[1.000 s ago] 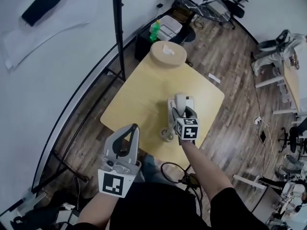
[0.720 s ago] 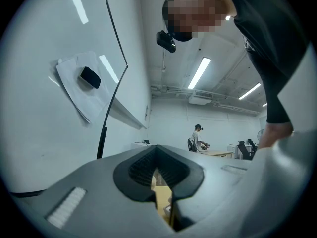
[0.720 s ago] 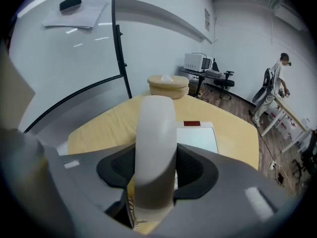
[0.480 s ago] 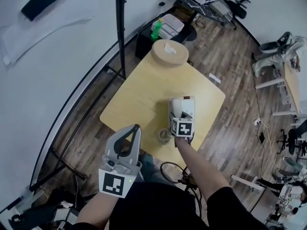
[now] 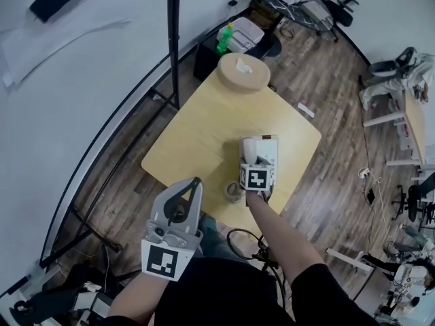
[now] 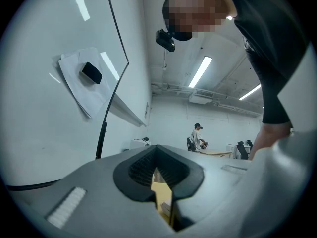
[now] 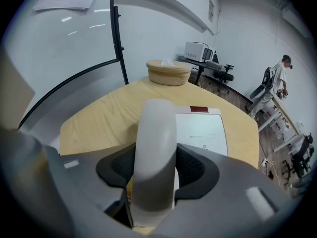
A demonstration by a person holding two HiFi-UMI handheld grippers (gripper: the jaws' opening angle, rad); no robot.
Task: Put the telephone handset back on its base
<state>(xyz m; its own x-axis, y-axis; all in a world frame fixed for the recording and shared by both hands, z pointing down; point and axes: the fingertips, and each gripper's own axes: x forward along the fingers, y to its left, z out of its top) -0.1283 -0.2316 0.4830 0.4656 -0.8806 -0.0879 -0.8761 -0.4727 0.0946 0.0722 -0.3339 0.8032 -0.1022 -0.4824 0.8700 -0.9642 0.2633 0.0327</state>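
The white telephone handset (image 7: 155, 143) sits lengthwise between the jaws of my right gripper (image 7: 156, 165), which is shut on it. It is low over the left side of the white telephone base (image 7: 202, 129), whose top edge carries a red patch. I cannot tell whether the handset touches its cradle. In the head view the right gripper (image 5: 253, 164) covers most of the handset (image 5: 249, 151) at the near end of the base (image 5: 267, 152). My left gripper (image 5: 195, 182) is shut and empty, held off the table near my body; in the left gripper view its fingertips (image 6: 158, 150) meet.
The base stands on a light wooden table (image 5: 204, 134) near the right front edge. A round wooden box (image 5: 242, 73) sits at the far corner, and a small greyish ring-shaped thing (image 5: 234, 192) lies by the near edge. A black pole (image 5: 175, 39) stands left of the table.
My right gripper has lowered the handset from a raised tilt down onto the left side of the base. The left gripper has barely moved.
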